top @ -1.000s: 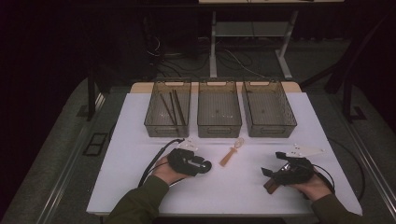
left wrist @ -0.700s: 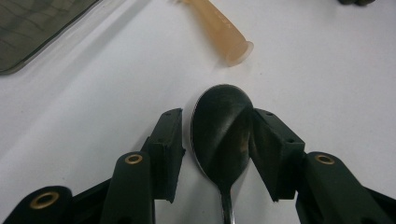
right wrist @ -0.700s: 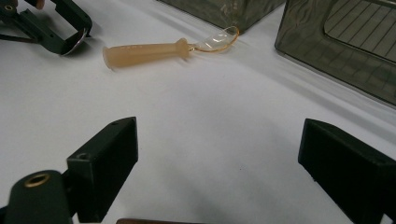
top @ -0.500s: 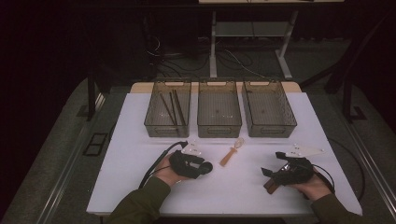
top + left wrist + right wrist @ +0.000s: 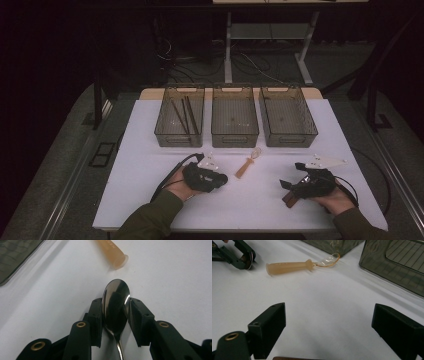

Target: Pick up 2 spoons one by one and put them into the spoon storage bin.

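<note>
Shiny silver spoon [image 5: 115, 305], translucent amber-handled spoon [image 5: 289, 266], white table [image 5: 150, 150].

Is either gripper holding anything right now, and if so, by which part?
The left gripper has been closing on a metal spoon; its fingers flank the bowl near the neck, but whether they press cannot be told. The right gripper is open, holding nothing.

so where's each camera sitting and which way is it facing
high view: above the person's side, looking forward and down on the white table; both forearms enter below.
left gripper view: on the left gripper, looking along its fingers, which have just been closing on a metal spoon.
right gripper view: on the right gripper, open.
Shared: the tan-handled spoon.
</note>
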Tool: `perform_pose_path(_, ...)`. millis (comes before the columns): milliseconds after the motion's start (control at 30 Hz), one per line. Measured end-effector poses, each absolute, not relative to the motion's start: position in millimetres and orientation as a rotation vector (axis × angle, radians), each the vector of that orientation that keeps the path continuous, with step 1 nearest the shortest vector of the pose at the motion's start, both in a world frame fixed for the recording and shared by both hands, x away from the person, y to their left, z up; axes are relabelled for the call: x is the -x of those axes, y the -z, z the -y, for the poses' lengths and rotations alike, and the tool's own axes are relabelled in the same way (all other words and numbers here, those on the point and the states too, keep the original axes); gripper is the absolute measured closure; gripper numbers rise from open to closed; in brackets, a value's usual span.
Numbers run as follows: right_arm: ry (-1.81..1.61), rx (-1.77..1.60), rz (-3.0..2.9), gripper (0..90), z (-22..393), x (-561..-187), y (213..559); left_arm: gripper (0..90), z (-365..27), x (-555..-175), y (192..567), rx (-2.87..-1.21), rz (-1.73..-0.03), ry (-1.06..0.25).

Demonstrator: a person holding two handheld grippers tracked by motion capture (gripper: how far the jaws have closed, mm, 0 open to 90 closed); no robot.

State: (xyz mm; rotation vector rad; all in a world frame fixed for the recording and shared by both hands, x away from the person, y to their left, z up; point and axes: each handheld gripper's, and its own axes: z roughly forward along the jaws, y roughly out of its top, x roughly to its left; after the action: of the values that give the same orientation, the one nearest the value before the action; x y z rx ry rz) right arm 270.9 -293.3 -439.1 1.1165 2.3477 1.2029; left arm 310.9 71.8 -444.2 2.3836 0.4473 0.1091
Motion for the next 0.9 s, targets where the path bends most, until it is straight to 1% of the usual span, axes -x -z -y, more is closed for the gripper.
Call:
perform_pose_path(67,-1.201,-1.117,-2.348,11.7,293.3,-271.0,439.2,66.0,-71.5,-311.4,443.6,-2.389,-0.433,-0.112)
perform_pose_path(100,-1.2,-1.116,-2.348,11.7,293.3,-271.0,439.3,66.7,-70.6,-310.5,444.2,-2.366,-0.453,-0.106)
perform_pose_path(167,-1.199,-1.116,-2.349,11.7,293.3,-271.0,439.3,78.0,-73.5,-312.2,440.8,-2.373,-0.429,-0.09)
perform_pose_path(200,-1.198,-1.116,-2.348,11.7,293.2,-271.0,439.3,79.2,-73.7,-313.6,440.8,-2.375,-0.404,-0.1)
perform_pose_path(300,-1.198,-1.116,-2.349,11.7,293.2,-271.0,439.4,82.2,-72.6,-312.3,441.1,-2.354,-0.416,-0.08)
perform_pose_path(367,-1.198,-1.117,-2.349,11.7,293.1,-271.0,439.4,84.8,-73.0,-313.2,440.1,-2.378,-0.382,-0.065)
perform_pose_path(433,-1.197,-1.118,-2.348,11.8,293.2,-271.1,439.4,86.0,-71.2,-311.5,441.5,-2.354,-0.414,-0.05)
perform_pose_path(467,-1.197,-1.117,-2.348,11.7,293.3,-271.1,439.4,86.0,-72.5,-313.0,440.6,-2.379,-0.39,-0.049)
perform_pose_path(700,-1.199,-1.119,-2.347,11.7,293.4,-270.6,439.1,86.6,-73.0,-314.2,441.6,-2.359,-0.42,-0.017)
perform_pose_path(833,-1.2,-1.121,-2.346,11.8,293.6,-270.6,438.9,86.9,-75.3,-316.9,442.7,-2.341,-0.47,0.041)
perform_pose_path(900,-1.2,-1.12,-2.346,11.8,293.6,-270.5,438.8,86.9,-76.3,-318.2,442.1,-2.354,-0.458,0.045)
